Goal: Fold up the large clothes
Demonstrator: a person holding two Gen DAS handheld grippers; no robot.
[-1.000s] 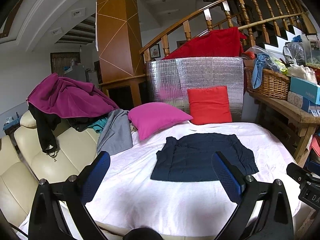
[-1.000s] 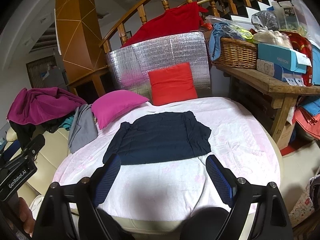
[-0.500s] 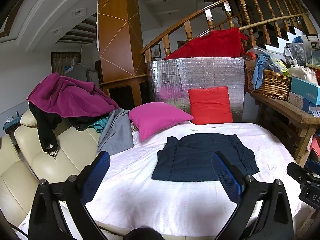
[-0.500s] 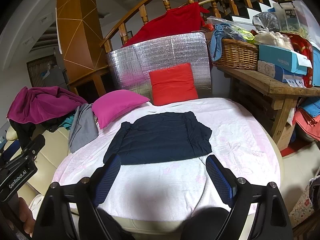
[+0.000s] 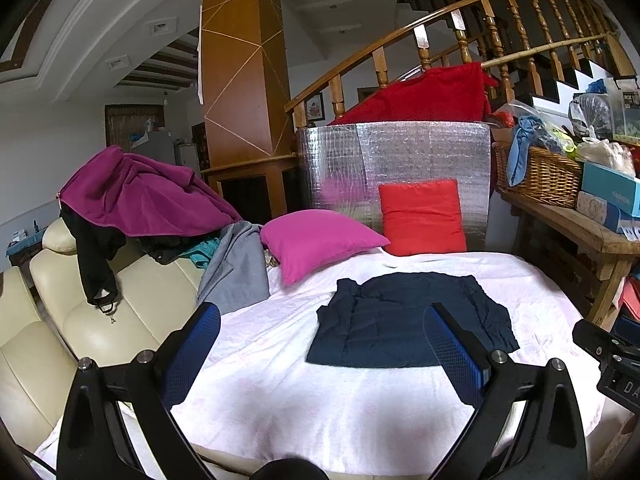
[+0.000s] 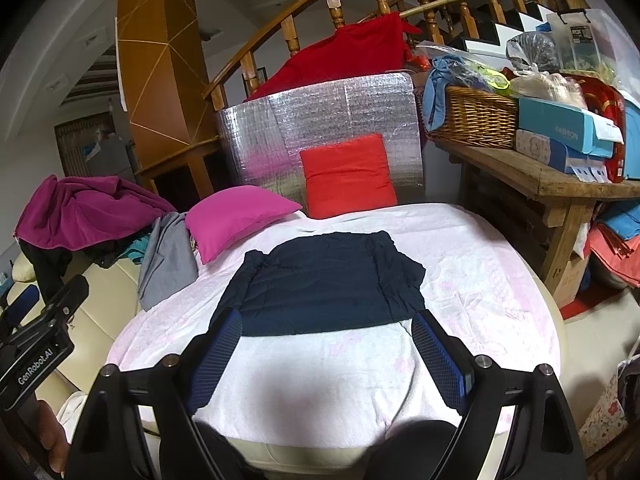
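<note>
A dark navy garment lies flat and partly folded on the pale pink cover of a round bed. My left gripper hangs open above the near edge of the cover, short of the garment, with nothing between its blue pads. My right gripper is open too, its fingertips framing the garment's near hem without touching it. The left gripper's body shows at the left of the right wrist view.
A magenta pillow and a red pillow lean at the far side before a silver foil board. A heap of clothes lies on the cream sofa. A wooden bench with a basket and boxes stands right.
</note>
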